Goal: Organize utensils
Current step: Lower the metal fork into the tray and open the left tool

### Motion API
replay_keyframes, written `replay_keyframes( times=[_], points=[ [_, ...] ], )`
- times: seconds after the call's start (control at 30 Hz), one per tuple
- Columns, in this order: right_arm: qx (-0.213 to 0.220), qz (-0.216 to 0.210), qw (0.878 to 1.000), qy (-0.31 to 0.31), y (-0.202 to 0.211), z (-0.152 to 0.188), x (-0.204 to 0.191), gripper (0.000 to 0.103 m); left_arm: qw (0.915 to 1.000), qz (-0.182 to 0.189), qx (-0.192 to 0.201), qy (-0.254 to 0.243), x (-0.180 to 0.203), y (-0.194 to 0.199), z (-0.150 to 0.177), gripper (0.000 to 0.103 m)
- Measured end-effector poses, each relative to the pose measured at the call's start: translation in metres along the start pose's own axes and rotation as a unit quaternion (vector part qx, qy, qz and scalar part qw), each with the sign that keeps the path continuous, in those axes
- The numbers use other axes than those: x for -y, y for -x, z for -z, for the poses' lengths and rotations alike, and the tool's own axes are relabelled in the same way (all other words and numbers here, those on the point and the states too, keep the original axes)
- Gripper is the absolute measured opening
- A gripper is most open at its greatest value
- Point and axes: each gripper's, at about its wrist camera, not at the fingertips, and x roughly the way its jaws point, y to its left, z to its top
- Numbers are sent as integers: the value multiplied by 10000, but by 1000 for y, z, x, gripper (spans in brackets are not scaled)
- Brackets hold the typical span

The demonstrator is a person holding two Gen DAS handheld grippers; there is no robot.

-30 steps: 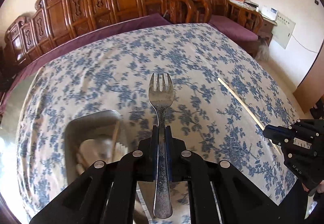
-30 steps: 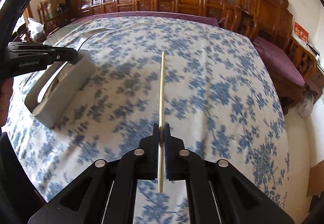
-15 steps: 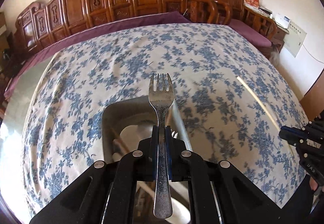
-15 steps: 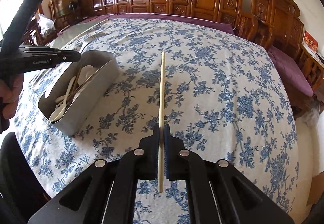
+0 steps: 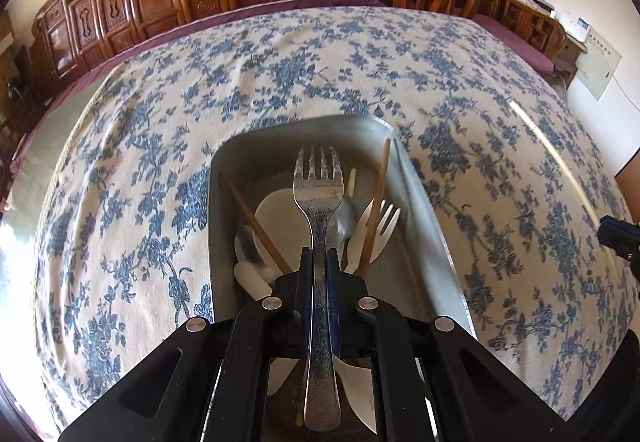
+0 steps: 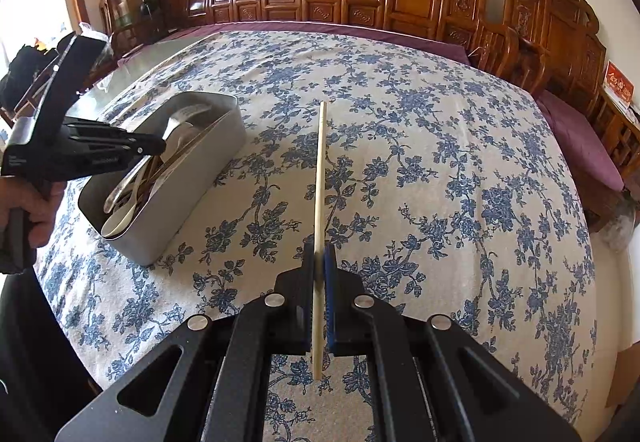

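Currently my left gripper [image 5: 319,266] is clamped on the metal fork [image 5: 318,202] by its handle, tines toward 12 o'clock over the metal bin [image 5: 424,210], which already holds chopsticks, a white plastic fork [image 5: 380,230] and spoons; my right gripper [image 6: 319,262] is pinched on a single chopstick [image 6: 320,178], clear above the tablecloth [image 6: 440,170] with the bin at its 10 o'clock. Risk, as I judge it: released from here, the fork could land on the leaning chopsticks and bridge across them, or skid along the rim. Farther out, the chopstick's long free end could catch the bin's wall on approach and twist in the pads.
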Motion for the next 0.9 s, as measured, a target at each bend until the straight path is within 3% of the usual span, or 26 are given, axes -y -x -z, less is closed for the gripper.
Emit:
replay_keyframes(
  times=[0.33, 0.5, 0.6, 0.9],
  points=[
    [3, -7, 10000, 15, 1, -1, -5, 6, 9998, 68, -128, 100, -3, -9, 3, 6],
    [28, -22, 10000, 54, 5, -6, -15, 6, 9998, 87, 21, 156, -7, 3, 3, 8],
    [59, -66, 9999, 87, 6, -11, -23, 6, 9996, 98, 186, 197, -14, 18, 5, 19],
    [155, -312, 9990, 282, 6, -31, -66, 6, 9981, 100, 499, 342, -40, 56, 14, 20]
  ],
)
